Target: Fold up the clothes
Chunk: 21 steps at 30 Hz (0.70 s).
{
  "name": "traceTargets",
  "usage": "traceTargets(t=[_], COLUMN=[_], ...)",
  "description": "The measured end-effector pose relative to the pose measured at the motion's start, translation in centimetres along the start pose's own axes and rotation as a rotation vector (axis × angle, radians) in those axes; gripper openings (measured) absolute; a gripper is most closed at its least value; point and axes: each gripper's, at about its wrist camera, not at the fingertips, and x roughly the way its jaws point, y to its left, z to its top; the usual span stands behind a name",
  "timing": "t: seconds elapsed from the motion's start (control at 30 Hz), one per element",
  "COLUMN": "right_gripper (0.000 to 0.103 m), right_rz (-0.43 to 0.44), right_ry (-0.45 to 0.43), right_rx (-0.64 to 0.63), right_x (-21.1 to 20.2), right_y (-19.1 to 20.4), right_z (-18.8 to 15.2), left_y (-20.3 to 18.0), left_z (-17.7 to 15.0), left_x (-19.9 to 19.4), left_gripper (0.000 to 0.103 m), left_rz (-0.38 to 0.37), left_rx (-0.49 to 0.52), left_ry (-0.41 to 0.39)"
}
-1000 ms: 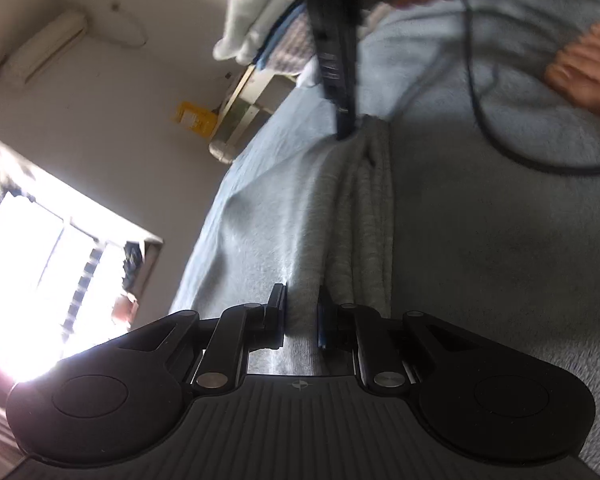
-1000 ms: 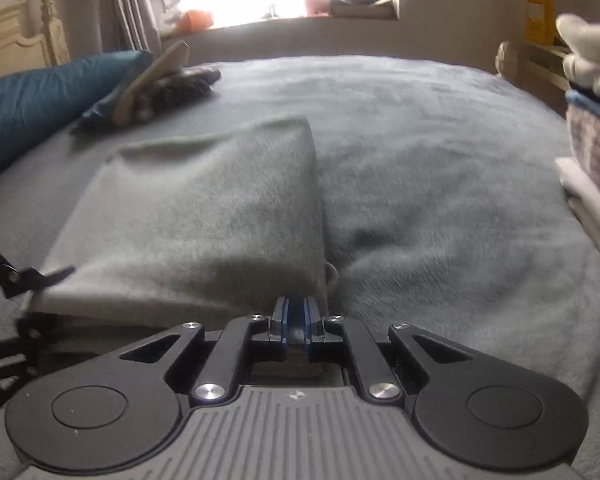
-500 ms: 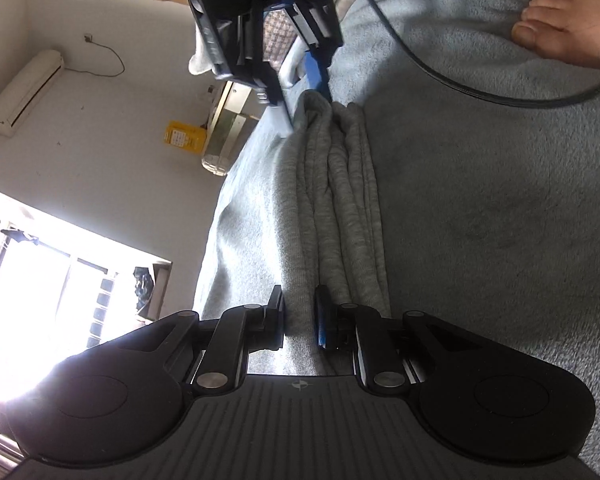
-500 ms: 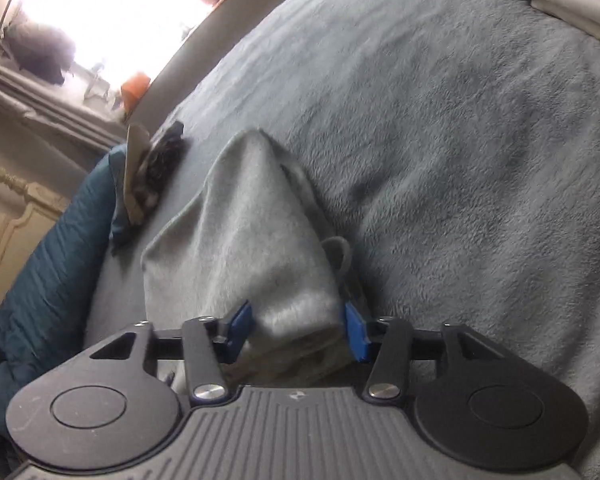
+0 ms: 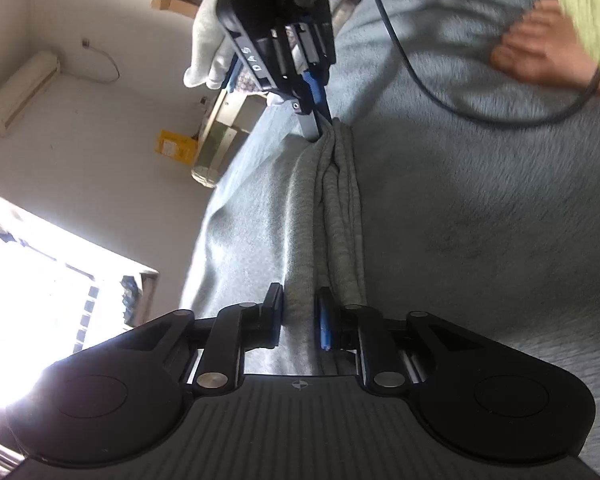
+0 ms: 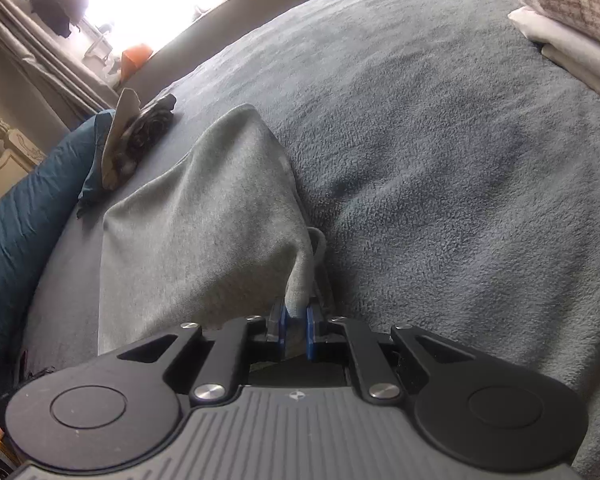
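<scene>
A folded grey garment (image 6: 204, 216) lies on the grey-blue bed blanket (image 6: 440, 160). My right gripper (image 6: 295, 330) is shut on its near right corner, with a drawstring loop beside the fingers. In the left wrist view the same garment (image 5: 332, 208) shows as a stack of layered edges. My left gripper (image 5: 299, 320) is shut on the top layer at one end. The right gripper (image 5: 316, 120) pinches the far end of that edge there.
A stack of folded clothes (image 6: 572, 24) sits at the bed's right edge. A teal pillow (image 6: 24, 216) and a dark bundle (image 6: 140, 136) lie at the left. A bare foot (image 5: 540, 52) and a black cable (image 5: 440, 92) rest on the blanket.
The right gripper was shut and empty at the garment's edge, opened around the corner, then closed on it. The left gripper kept its hold on the grey garment's edge.
</scene>
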Motion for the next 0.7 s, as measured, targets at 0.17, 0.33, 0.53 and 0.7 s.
traceTargets(t=[0.17, 0.33, 0.53, 0.7], right_gripper=[0.012, 0.024, 0.024, 0.023], right_rz=[0.012, -0.055, 0.002, -0.121], right_ry=[0.013, -0.002, -0.157, -0.031], right_rx=[0.032, 0.018, -0.263, -0.437], right_x=[-0.2, -2.2, -5.5, 0.7], right_y=[-0.2, 1.1, 7.7, 9.1], right_z=[0.4, 1.1, 2.5, 0.9], left_y=[4.4, 8.9, 9.0, 7.3], left_z=[-0.5, -0.8, -0.8, -2.0], left_x=[-2.9, -3.8, 0.8, 0.7], left_gripper=[0.024, 0.024, 0.024, 0.023], left_rz=[-0.149, -0.155, -0.221, -0.264], left_rx=[-0.307, -0.610, -0.730, -0.781], left_ry=[-0.037, -0.105, -0.005, 0.062])
